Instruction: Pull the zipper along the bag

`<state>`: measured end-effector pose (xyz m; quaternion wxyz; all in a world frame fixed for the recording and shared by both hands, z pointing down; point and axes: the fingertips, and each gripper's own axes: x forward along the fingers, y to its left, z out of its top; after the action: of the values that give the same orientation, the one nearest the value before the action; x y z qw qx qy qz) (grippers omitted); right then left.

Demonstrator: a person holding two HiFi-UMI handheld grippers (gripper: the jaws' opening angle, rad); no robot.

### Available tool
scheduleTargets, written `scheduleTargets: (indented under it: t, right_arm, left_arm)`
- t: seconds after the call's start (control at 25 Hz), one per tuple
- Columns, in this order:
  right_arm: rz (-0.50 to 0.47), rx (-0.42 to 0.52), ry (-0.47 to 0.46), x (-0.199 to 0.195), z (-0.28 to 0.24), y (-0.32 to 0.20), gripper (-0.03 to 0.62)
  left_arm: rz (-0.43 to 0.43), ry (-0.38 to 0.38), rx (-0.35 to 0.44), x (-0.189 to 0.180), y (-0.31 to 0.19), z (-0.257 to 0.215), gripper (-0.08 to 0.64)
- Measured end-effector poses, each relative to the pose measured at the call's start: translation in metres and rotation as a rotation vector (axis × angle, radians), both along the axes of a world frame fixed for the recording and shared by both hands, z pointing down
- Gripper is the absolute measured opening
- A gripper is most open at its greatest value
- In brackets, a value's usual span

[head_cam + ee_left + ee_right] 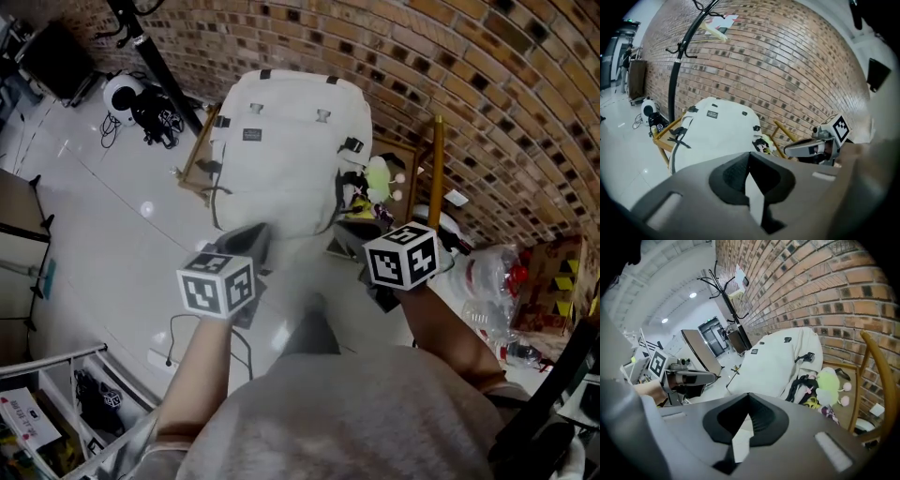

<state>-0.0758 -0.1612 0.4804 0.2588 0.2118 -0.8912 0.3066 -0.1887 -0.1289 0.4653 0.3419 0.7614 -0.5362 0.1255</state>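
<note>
A white backpack [291,150] stands upright on a wooden chair against the brick wall, its front facing me. It also shows in the left gripper view [717,131] and the right gripper view [778,362]. No zipper pull is clear enough to pick out. My left gripper [249,238] hovers just short of the bag's lower left corner, jaws shut and empty [750,157]. My right gripper [386,249] hangs near the bag's lower right, apart from it, jaws also shut with nothing between them [749,397]. Each gripper sees the other: the right gripper [787,149] and the left gripper [712,377].
The wooden chair [192,159] carries the bag, and its yellow back post [436,169] rises at the right. A green plush toy [378,178] and black straps lie beside the bag. A black coat stand [155,56] is at the far left, and plastic bags [487,272] at the right.
</note>
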Motion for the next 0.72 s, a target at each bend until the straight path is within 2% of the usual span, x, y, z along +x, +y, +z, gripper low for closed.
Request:
scheduleTargets:
  t: [0.16, 0.36, 0.56, 0.72]
  right_arm:
    - [-0.027, 0.029, -0.043, 0.033, -0.024, 0.060, 0.000]
    - [-0.066, 0.017, -0.114, 0.081, -0.050, 0.160, 0.000]
    - [-0.099, 0.084, -0.150, 0.138, -0.070, 0.249, 0.000]
    - [-0.118, 0.092, -0.164, 0.178, -0.076, 0.308, 0.000]
  left_arm:
    - [0.041, 0.004, 0.043, 0.052, 0.046, -0.015, 0.002]
    - [0.081, 0.018, 0.095, 0.120, 0.128, -0.034, 0.002]
    - [0.077, 0.059, 0.168, 0.190, 0.214, -0.056, 0.000]
    - [0.100, 0.056, 0.175, 0.243, 0.283, -0.066, 0.000]
